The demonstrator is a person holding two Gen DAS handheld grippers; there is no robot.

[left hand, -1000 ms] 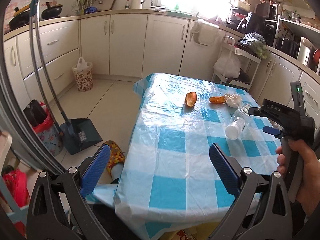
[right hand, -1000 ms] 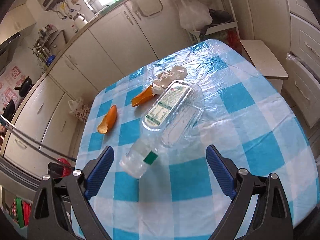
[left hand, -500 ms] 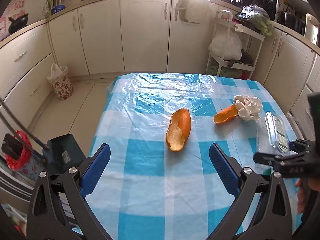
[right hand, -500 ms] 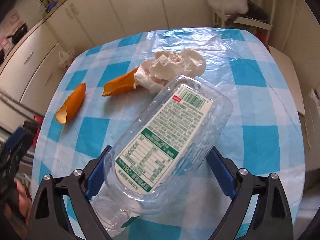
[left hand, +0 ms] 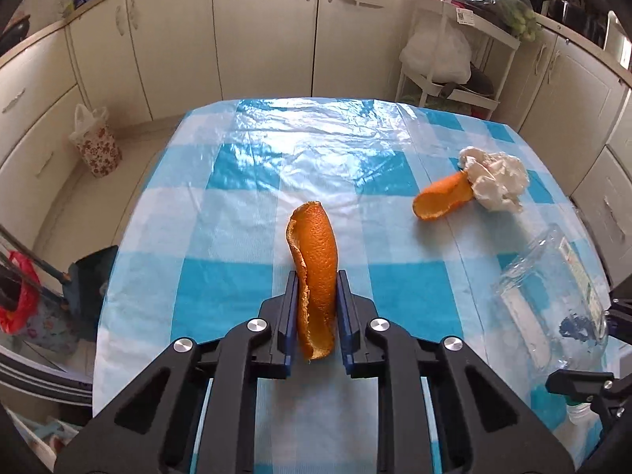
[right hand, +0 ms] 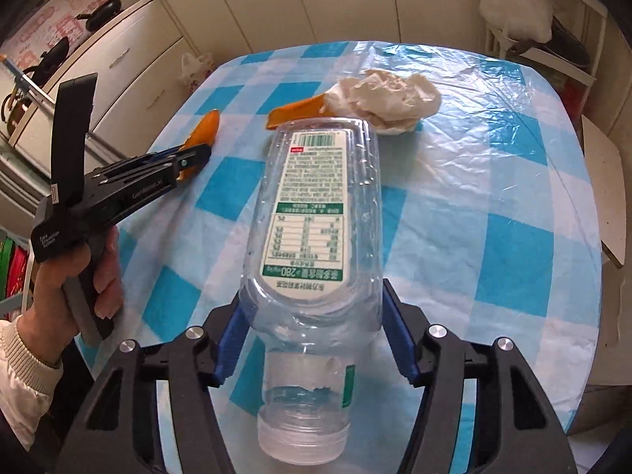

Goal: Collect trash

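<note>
Four pieces of trash are in view: two orange peels, one tissue wad, one clear bottle. The first peel (left hand: 314, 272) stands on edge between the blue pads of the left gripper (left hand: 315, 308), whose jaws are closing and already press it on both sides, over the middle of the table (left hand: 221, 205). The second peel (left hand: 442, 197) lies farther right on the cloth, touching the tissue (left hand: 495, 181) at one end. The bottle (right hand: 316, 213), label up and cap end toward the camera, sits between the pads of the right gripper (right hand: 312, 335); these jaws are closing too, and both pads meet the bottle's sides.

The left view shows the held peel's pitted skin and the grip on it; in the right view only its tip (right hand: 207, 126) pokes out beyond the left gripper's fingers. The right view alone shows the hand (right hand: 79, 276) and pale sleeve (right hand: 23, 359) holding the left gripper, and the bottle's printed label. The left view catches only the bottle's clear body (left hand: 553, 292) at its right edge.

The table wears a blue-and-white checked cloth under glossy plastic. Cream cabinets (left hand: 264, 27) ring the room; a flowered bag (left hand: 94, 142) stands on the floor, a dustpan (left hand: 89, 276) leans at left, and a white rack (left hand: 446, 51) holds bags.
</note>
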